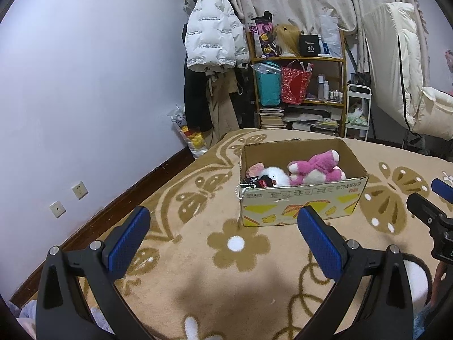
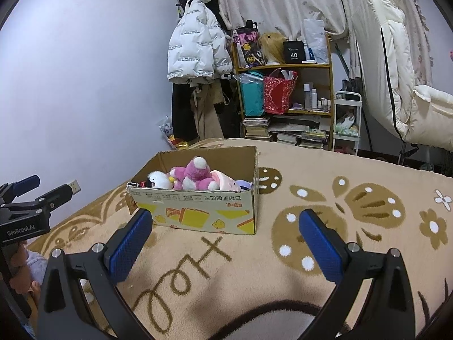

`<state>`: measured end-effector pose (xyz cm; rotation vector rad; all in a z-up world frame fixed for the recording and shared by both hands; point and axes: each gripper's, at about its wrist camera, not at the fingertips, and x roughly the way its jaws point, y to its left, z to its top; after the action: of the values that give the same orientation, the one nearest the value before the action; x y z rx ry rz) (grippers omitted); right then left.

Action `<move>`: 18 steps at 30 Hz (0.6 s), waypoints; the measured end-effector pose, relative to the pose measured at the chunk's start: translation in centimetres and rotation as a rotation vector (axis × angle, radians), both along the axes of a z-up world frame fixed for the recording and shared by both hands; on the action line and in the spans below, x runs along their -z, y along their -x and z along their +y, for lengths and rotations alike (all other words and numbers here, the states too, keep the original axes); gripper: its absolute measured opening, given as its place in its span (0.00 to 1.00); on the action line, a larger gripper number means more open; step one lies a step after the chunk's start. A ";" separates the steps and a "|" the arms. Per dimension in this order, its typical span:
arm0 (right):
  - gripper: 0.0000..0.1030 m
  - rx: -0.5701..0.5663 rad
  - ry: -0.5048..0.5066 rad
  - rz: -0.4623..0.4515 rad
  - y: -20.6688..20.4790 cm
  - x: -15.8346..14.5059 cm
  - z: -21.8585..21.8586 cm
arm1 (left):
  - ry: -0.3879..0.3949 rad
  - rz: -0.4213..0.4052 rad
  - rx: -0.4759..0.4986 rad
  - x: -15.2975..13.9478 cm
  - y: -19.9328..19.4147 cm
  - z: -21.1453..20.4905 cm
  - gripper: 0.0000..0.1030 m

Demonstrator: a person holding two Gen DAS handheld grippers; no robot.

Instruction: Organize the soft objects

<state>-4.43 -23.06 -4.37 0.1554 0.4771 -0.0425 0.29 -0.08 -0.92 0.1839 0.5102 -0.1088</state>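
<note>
An open cardboard box (image 1: pixel 300 202) (image 2: pixel 198 209) stands on a beige bed blanket (image 1: pixel 198 255) (image 2: pixel 283 269). Inside it lie a pink plush bear (image 1: pixel 317 167) (image 2: pixel 195 174), a white plush bird (image 1: pixel 273 176) (image 2: pixel 158 180), a pale pink soft toy (image 2: pixel 225 182) and a small black and red item with a bead chain (image 1: pixel 259 183). My left gripper (image 1: pixel 223 223) is open and empty, in front of the box. My right gripper (image 2: pixel 225 226) is open and empty, just before the box's front. Each gripper shows at the edge of the other's view.
A wall (image 1: pixel 85 85) runs along the bed's left side. Behind the bed stand a coat rack with a white puffer jacket (image 1: pixel 213 34), a cluttered wooden shelf (image 1: pixel 300 85), a small white cart (image 1: pixel 358 110) and a cream folding chair (image 1: pixel 402 85).
</note>
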 end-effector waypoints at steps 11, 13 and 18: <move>1.00 -0.001 0.000 0.002 0.0 0.0 0.0 | 0.002 0.011 0.005 0.0 -0.2 0.0 1.00; 1.00 -0.002 -0.001 0.004 -0.1 0.1 0.0 | 0.003 0.012 0.005 0.0 -0.2 -0.1 1.00; 1.00 -0.001 -0.002 0.003 -0.1 0.1 0.0 | 0.002 0.011 0.005 0.1 -0.2 0.0 1.00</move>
<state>-4.38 -23.05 -4.50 0.1569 0.4805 -0.0409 0.47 -0.12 -1.00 0.1832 0.5209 -0.1156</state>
